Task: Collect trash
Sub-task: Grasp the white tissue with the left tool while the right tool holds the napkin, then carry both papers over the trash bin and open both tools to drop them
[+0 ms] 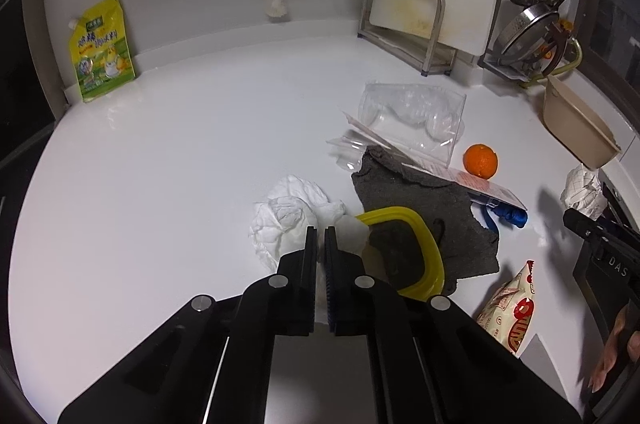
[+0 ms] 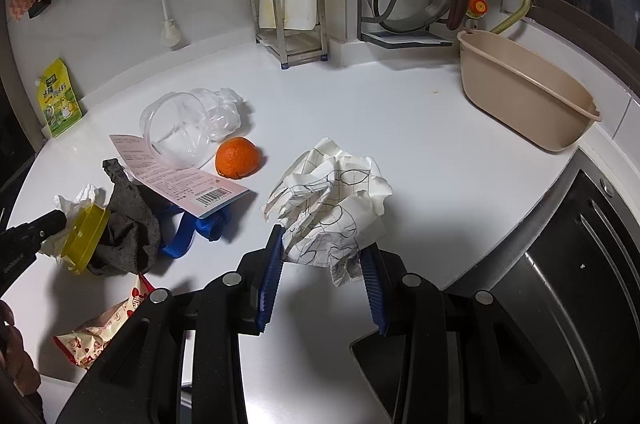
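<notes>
I am judging the collecting as barely begun; the orange (image 2: 237,158), clear plastic (image 2: 188,128), snack bag (image 2: 100,336) and blue strap (image 2: 192,234) are all lying on the tabletop (image 2: 400,128); my left gripper (image 1: 320,236) is pinching the white tissue (image 1: 280,224), jaws nearly together on its edge; my right gripper (image 2: 324,256) is clamping the crumpled paper (image 2: 332,200), jaws partway apart around it.

Both grippers are chunky matte black plastic, with round silver screw heads along the knuckles. Right gripper (image 2: 322,252) has ribbed blue pads; left gripper (image 1: 320,236) shows blue ribbing on one finger.
</notes>
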Demonstrator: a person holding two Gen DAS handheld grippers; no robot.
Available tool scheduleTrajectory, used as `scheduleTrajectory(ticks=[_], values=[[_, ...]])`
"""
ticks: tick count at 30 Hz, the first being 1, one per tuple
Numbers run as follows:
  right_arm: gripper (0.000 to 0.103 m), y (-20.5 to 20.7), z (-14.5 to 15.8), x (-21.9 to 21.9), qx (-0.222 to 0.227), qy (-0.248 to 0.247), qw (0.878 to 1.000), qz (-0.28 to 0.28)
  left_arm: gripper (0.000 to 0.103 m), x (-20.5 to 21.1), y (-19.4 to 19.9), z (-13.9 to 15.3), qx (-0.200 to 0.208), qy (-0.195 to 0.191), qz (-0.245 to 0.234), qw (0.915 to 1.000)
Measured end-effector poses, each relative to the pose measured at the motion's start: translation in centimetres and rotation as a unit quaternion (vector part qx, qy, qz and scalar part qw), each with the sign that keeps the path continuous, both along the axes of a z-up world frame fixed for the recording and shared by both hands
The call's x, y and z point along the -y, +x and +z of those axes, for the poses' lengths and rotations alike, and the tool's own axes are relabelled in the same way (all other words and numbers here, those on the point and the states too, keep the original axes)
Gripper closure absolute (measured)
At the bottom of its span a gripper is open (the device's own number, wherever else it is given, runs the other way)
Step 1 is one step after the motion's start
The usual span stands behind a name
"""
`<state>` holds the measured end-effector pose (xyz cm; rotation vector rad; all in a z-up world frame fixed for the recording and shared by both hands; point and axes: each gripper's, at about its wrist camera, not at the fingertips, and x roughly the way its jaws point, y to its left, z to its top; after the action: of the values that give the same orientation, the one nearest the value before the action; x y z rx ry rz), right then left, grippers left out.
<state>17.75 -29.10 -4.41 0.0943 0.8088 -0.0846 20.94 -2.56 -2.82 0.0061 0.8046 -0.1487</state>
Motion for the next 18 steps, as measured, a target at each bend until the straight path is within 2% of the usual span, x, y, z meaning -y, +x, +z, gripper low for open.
scheduleTrajectory(ticks=[10, 18], values=[[0.067, -0.2, 0.2, -0.1, 0.004, 0.002, 1.0, 0.002, 0.099, -1.9, -1.1, 1.4, 0.016, 0.004, 0.01, 0.9998], [0.067, -1.4, 0.8, -0.7, 0.019, -0.005, 1.0, 0.006, 0.099, -2.7, -3.5, 3.8, 0.045, 0.013, 0.005, 0.9989]])
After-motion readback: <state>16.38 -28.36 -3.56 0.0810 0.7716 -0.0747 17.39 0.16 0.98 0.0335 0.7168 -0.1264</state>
